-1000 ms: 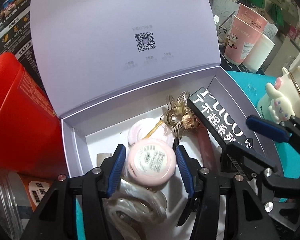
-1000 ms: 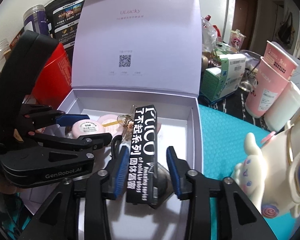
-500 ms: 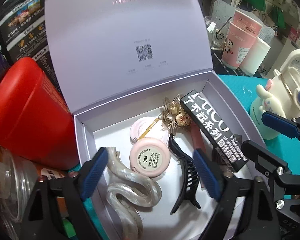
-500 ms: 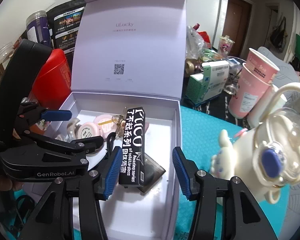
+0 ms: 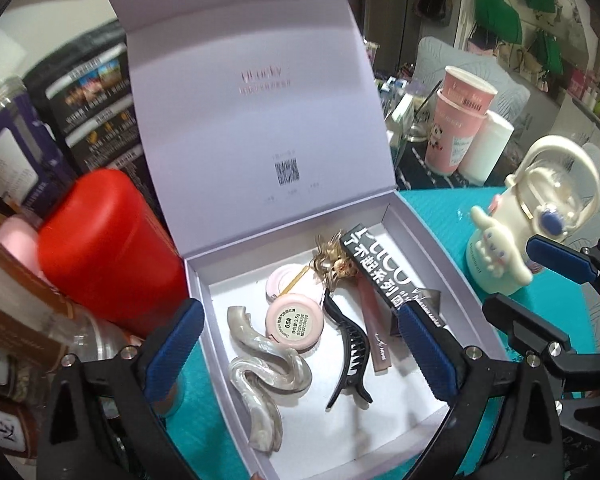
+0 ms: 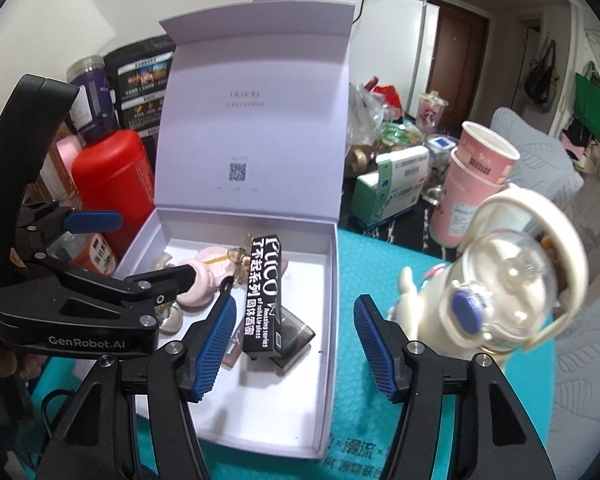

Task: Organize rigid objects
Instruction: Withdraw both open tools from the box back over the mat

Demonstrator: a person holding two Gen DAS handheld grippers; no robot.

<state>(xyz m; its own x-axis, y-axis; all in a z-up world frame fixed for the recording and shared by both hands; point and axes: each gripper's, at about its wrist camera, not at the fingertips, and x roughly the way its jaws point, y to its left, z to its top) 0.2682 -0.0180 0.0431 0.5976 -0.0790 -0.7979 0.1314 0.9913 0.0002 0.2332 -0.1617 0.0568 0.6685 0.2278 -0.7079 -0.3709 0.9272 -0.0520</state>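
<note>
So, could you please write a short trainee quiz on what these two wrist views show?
1. True or false: the box lid stands open.
2. Which item lies nearest the box's front edge? A) black claw clip B) pearly wavy clip C) pink compact
3. What stands on the teal mat to the right of the box?

Key: 1 true. 2 B. 3 The white cartoon-dog bottle.
</note>
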